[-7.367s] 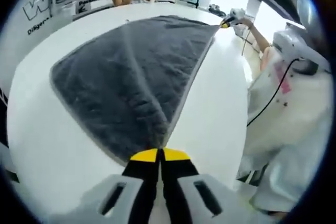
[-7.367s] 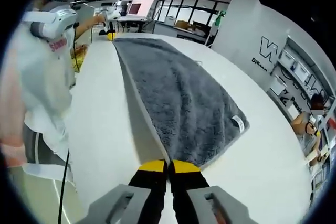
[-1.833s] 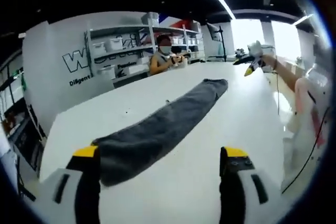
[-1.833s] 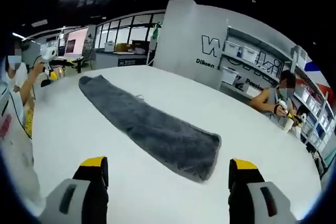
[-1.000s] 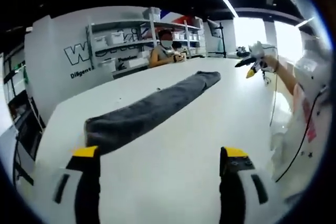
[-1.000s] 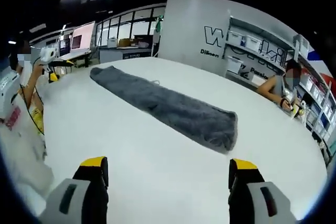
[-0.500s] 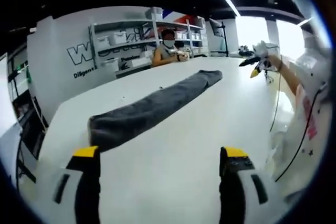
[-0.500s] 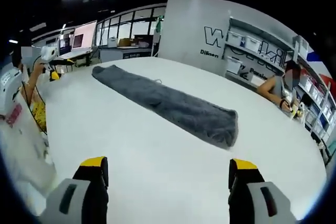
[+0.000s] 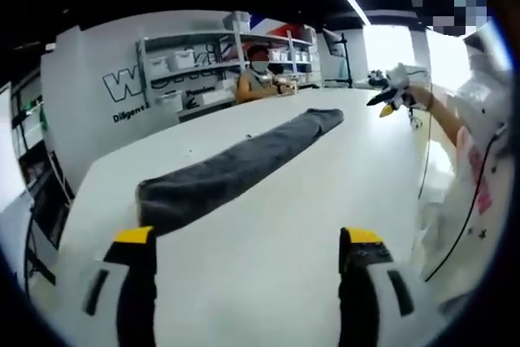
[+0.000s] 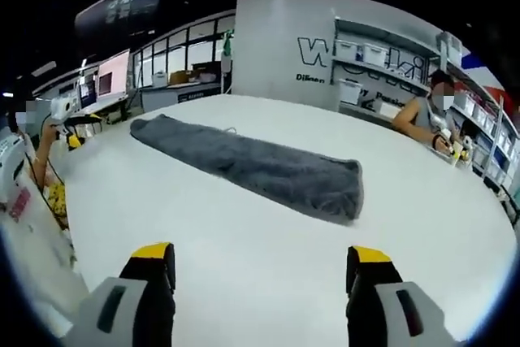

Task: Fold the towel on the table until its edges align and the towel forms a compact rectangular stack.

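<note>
The left gripper (image 9: 248,241) is held with jaws spread wide and empty above the white surface (image 9: 276,201). The grey towel (image 9: 231,166), folded into a long narrow strip, is laid along the surface's middle. The right gripper (image 10: 262,259) is likewise held wide apart, gripping nothing, short of the towel (image 10: 260,166).

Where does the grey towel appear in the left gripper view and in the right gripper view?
Left gripper view: the grey towel runs as a long strip from lower left to upper right, across the white table.
Right gripper view: the towel runs from upper left to right of centre.
Shared landmark: the wall shelves with white boxes.
</note>
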### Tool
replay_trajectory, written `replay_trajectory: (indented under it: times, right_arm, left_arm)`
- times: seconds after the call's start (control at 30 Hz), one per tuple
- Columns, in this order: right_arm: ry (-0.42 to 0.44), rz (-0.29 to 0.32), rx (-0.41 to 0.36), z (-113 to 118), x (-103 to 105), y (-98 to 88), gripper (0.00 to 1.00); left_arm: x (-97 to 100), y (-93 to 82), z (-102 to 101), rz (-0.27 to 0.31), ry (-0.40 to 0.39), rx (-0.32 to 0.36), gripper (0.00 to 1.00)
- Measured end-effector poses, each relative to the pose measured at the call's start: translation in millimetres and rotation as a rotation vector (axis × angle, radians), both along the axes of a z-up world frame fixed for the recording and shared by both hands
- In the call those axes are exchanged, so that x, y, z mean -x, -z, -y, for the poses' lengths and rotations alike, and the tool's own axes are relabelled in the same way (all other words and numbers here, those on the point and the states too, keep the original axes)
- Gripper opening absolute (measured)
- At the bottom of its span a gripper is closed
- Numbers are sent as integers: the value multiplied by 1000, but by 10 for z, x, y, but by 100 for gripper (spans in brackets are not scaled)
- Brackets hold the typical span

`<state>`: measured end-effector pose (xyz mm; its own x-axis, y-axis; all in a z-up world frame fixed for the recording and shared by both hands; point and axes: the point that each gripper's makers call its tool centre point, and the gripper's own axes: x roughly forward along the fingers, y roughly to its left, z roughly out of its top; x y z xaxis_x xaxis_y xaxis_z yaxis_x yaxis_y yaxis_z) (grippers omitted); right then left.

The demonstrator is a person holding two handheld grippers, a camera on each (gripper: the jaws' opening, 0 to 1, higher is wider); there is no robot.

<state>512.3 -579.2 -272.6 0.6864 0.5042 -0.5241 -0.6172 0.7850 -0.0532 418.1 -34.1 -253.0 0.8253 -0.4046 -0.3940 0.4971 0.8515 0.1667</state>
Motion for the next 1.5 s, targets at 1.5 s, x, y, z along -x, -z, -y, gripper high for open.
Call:
replay_trajectory:
  times: [1.5]
  right_arm:
    - [349,-219,-450,59,-1244,405,67]
  left_arm:
    - [11,65,-33,-23,6,-21,96]
